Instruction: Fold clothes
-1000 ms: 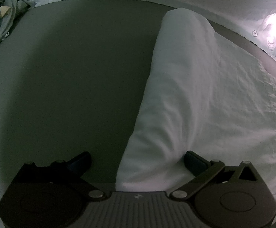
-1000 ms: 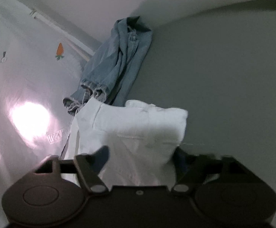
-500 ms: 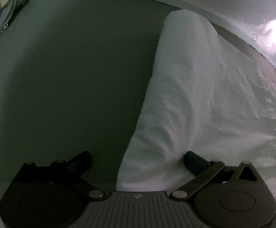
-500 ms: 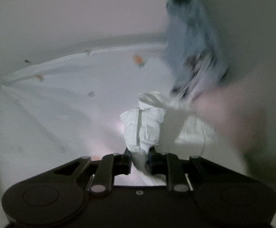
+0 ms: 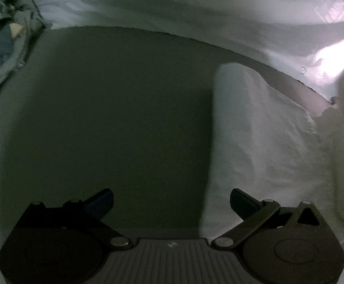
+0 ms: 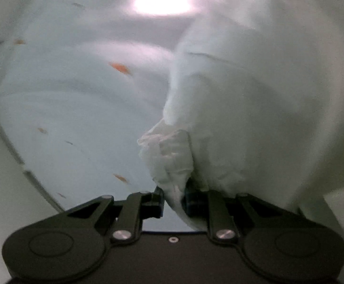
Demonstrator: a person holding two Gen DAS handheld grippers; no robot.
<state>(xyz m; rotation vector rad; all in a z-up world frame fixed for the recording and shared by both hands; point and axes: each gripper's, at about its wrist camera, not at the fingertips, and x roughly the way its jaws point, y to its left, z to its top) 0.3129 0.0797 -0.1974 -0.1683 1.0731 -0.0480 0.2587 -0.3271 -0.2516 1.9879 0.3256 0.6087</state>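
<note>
So I'm sitting mid-fold on the white garment (image 5: 262, 142): one long edge is already rolled over into a soft rounded crease on the grey mat (image 5: 105, 123), but the other end is hanging bunched up off it, so I'm guessing that's what's left. My right gripper (image 6: 173, 196) is pinching a crinkly wad of that thin cotton. My left gripper (image 5: 170, 201) is hovering spread wide beside the crease, gripping nothing

Left gripper (image 5: 171, 200): matte black body, two round discs, ribbed central panel with small pale logo, silver pivot screws, angled linkage arms, dark blue-tinged fingertips (image 5: 242, 200). Right gripper (image 6: 173, 195): matching black housing, silver screws, small central hole.
</note>
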